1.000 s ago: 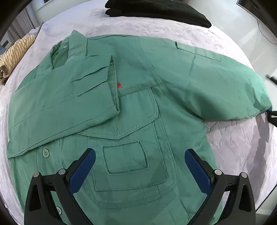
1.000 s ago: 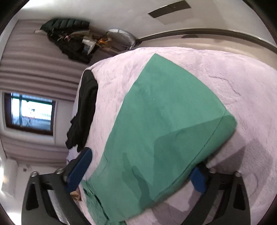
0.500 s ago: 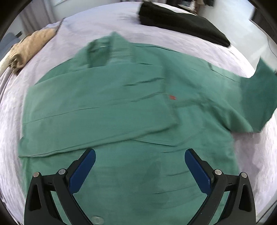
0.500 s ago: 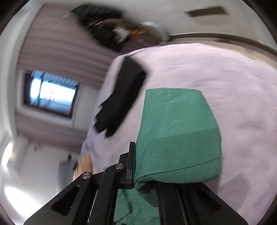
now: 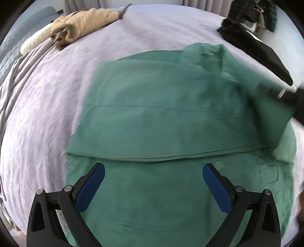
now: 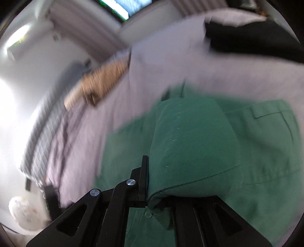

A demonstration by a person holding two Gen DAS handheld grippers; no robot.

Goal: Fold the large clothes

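The right hand-held gripper point(image 6: 150, 182) clamps the green shirt's point(image 5: 171, 117) sleeve point(image 6: 190, 144); the left hand-held gripper point(image 5: 153, 182) gapes empty at six o'clock over the bed point(image 5: 47, 114).

Daylight, bright. Window point(image 6: 125, 7) glare blown out at upper left, right wrist view. Heavy motion blur both views; fisheye bending at edges.

My left gripper point(image 5: 153, 187) has black, cut-out frame arms with round silver screws at the joints and flat blue pads point(image 5: 91, 187) on its fingers. My right gripper point(image 6: 152, 180) shows the same black frame and silver screw heads.
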